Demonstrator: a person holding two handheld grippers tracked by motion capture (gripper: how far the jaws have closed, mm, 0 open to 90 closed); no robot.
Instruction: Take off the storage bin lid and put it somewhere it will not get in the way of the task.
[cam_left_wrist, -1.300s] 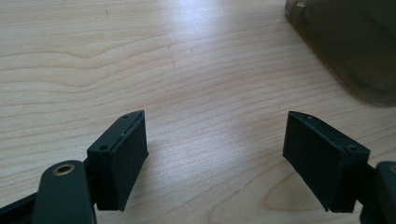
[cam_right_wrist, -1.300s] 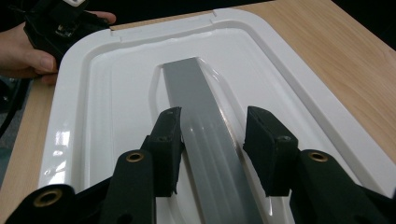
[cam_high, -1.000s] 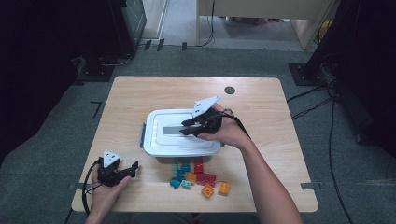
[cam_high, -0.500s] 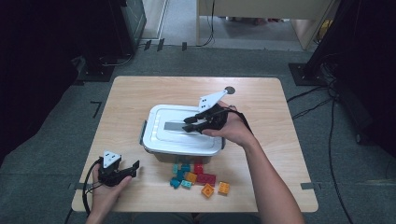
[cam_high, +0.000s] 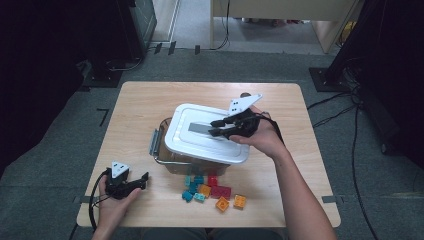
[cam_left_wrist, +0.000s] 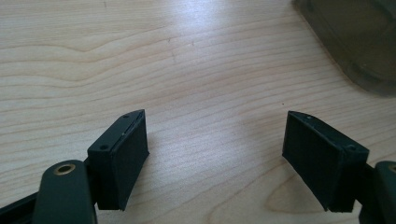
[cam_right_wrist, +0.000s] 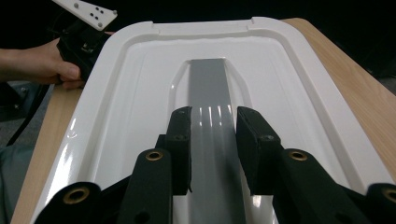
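The right gripper (cam_high: 216, 128) is holding the white lid (cam_high: 200, 142) by its grey handle strip (cam_right_wrist: 212, 121), jaws drawn in narrow on either side of that raised bar, and the lid is sitting tilted over the clear bin (cam_high: 172, 161) rather than flat on it. That centre grip makes sense: the strip is the one part slim enough for the jaws to pinch, and taking it in the middle is keeping the broad lid balanced. In the right gripper view the pads are hugging the strip's two edges closely, which looks to me like a real clamp.

The left gripper (cam_high: 131, 183) is resting low on the desk (cam_high: 140, 107) near the person's front edge, well apart from the bin, jaws standing wide with nothing but bare wood between them. It is staying out of the lid's path, I'd judge, and waiting near the work to come.

That work is likely the small coloured blocks (cam_high: 212, 191), clustered on the desk just in front of the bin, close enough to be dropped in once the opening is free.
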